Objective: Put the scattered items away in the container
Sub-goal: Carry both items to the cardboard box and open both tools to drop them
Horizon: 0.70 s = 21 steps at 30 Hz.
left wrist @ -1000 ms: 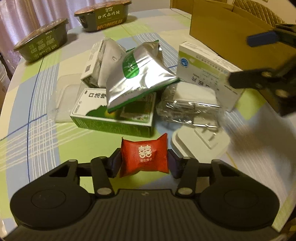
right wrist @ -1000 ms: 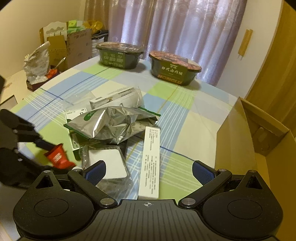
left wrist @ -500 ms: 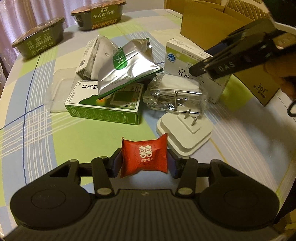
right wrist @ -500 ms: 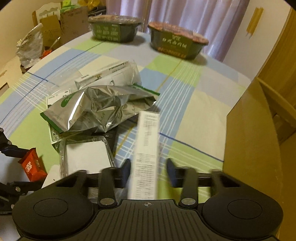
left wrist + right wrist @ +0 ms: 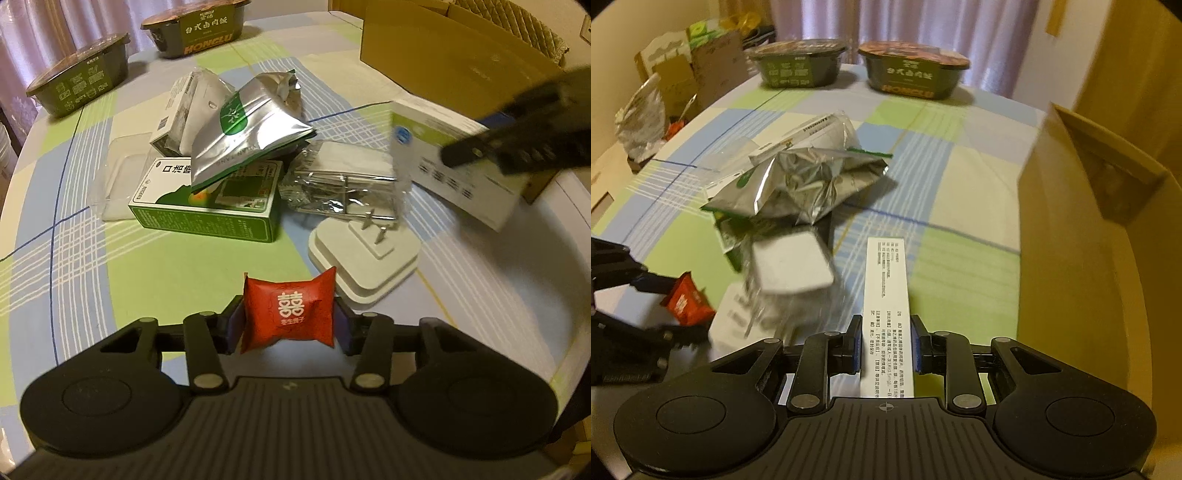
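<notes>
We see 2 grippers, each clamped on 1 item. Our left gripper (image 5: 288, 326) pinches 1 red packet (image 5: 290, 314) between its pads; the packet bears a white double-happiness character with smaller white characters below, too small to read. Our right gripper (image 5: 885, 347) grips 1 long white box (image 5: 886, 314) printed with fine black Chinese text we cannot read, held clear of the table just beside the cardboard box (image 5: 1082, 258), the container, at our right.

On the checked tablecloth (image 5: 166, 280) we count 2 dark green meal bowls at the far edge; the one on the right (image 5: 195, 26) reads "HONGLU", the one on the left (image 5: 79, 79) is too small to read. In the pile between lie 1 silver pouch (image 5: 243, 133) with a green round mark and the letters "YUAN TANG", resting on 1 green-and-white carton (image 5: 207, 206) with large Chinese characters, 1 clear-wrapped white pack (image 5: 347, 181), and 1 white plug adapter (image 5: 364, 258) with 2 prongs up.
</notes>
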Tool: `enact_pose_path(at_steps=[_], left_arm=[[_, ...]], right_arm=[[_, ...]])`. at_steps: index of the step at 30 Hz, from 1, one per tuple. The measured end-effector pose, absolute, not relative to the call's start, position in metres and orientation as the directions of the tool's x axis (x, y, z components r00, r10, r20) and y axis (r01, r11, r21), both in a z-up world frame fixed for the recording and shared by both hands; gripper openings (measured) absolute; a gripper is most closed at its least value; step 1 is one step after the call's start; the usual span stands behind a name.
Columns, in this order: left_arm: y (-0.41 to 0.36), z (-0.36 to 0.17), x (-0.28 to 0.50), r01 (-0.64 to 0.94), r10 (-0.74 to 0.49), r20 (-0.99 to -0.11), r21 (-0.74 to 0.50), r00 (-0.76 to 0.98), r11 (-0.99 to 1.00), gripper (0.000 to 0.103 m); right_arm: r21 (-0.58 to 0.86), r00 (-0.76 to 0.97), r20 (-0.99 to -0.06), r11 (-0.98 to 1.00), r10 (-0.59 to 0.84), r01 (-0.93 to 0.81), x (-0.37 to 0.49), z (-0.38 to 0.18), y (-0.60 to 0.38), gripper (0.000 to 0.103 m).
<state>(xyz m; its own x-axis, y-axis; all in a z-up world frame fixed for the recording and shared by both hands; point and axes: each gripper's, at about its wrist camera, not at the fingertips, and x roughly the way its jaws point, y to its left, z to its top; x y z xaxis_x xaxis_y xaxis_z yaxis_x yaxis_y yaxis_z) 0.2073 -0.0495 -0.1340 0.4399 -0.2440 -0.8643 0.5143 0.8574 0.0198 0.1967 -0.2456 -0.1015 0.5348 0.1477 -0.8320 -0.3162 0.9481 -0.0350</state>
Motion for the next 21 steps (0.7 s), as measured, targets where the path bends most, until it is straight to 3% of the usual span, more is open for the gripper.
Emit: enact_pose_path(at_steps=[21], left_arm=[[-0.09,-0.061,0.136,0.543,-0.287,-0.836,0.016,0.468,0.84,0.041]], right_arm=[[0.009,0.629,-0.762,0.975,0.15,-0.222,0.11,-0.039,-0.288,0.027]])
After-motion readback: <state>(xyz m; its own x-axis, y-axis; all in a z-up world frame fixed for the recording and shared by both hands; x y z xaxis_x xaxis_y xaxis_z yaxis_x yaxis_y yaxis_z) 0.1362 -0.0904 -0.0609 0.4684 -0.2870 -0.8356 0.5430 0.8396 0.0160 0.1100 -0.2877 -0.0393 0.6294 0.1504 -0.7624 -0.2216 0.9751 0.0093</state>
